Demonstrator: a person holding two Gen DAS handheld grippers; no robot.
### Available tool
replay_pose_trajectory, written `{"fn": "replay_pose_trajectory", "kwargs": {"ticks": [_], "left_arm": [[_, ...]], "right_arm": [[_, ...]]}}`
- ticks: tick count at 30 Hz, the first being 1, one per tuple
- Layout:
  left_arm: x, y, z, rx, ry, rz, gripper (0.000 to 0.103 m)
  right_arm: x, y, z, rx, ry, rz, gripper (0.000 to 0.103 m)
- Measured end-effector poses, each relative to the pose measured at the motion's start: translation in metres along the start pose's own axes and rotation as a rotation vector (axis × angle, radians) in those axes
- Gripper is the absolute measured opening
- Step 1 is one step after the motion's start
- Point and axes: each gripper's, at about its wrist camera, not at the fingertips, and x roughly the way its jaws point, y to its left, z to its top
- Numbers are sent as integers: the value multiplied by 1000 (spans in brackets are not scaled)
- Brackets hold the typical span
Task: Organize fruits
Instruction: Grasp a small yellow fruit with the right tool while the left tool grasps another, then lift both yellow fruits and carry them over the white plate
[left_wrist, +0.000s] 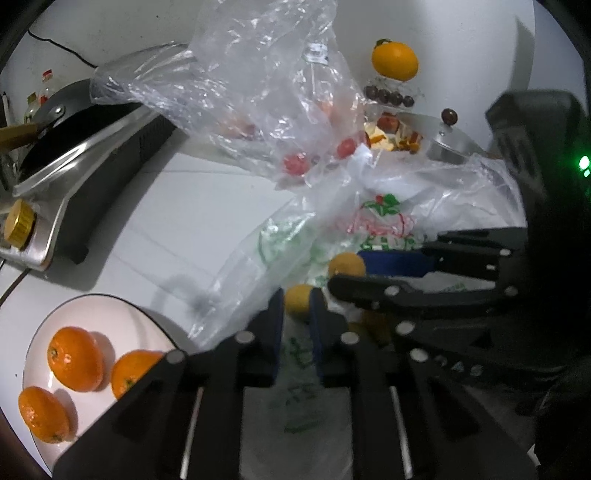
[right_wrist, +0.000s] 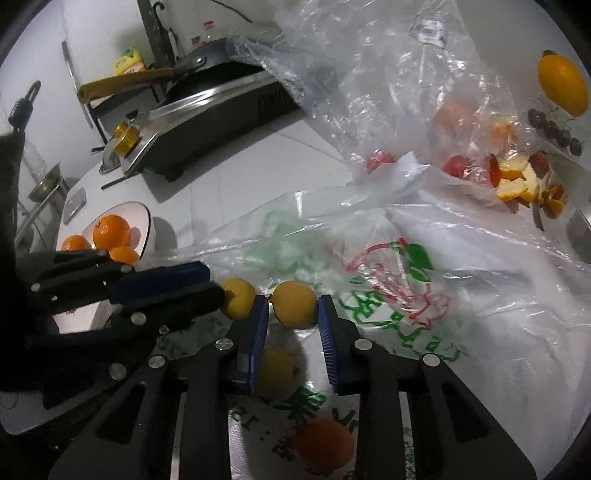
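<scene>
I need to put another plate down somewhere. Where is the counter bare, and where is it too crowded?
The bare counter lies between the stove, the plate of oranges and the printed bag. The far right is crowded with the clear bag, fruit peels and grapes. Both tongs, left and right, work over the printed bag.

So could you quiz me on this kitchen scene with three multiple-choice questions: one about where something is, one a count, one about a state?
1. Where are the oranges?
A. on the white plate
B. in the black pan
C. under the stove

2. How many oranges lie on that plate?
A. one
B. three
C. six

3. How is the right gripper set?
A. shut tight on a bag
B. open around a yellow fruit
C. out of sight

Answers: 1 A, they rest on the plate's surface. 2 B, both views show three. 3 B, the blue fingers stand either side of the fruit.
</scene>
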Motion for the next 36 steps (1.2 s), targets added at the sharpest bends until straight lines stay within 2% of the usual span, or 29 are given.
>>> {"fn": "replay_pose_trajectory", "kwargs": {"ticks": [10, 12, 22, 36], "left_arm": [[14, -9, 7, 38, 31, 0, 27], [20, -12, 9, 59, 61, 2, 30], [27, -14, 11, 66, 63, 20, 29], [-23, -22, 13, 56, -41, 8, 29]], "right_arm": [[-20, -15, -2, 36, -51, -25, 29], [-23, -19, -3, 42, -58, -26, 29], [-37, -26, -7, 57, -92, -21, 29], [-71, -12, -9, 35, -143, -48, 29]]}}
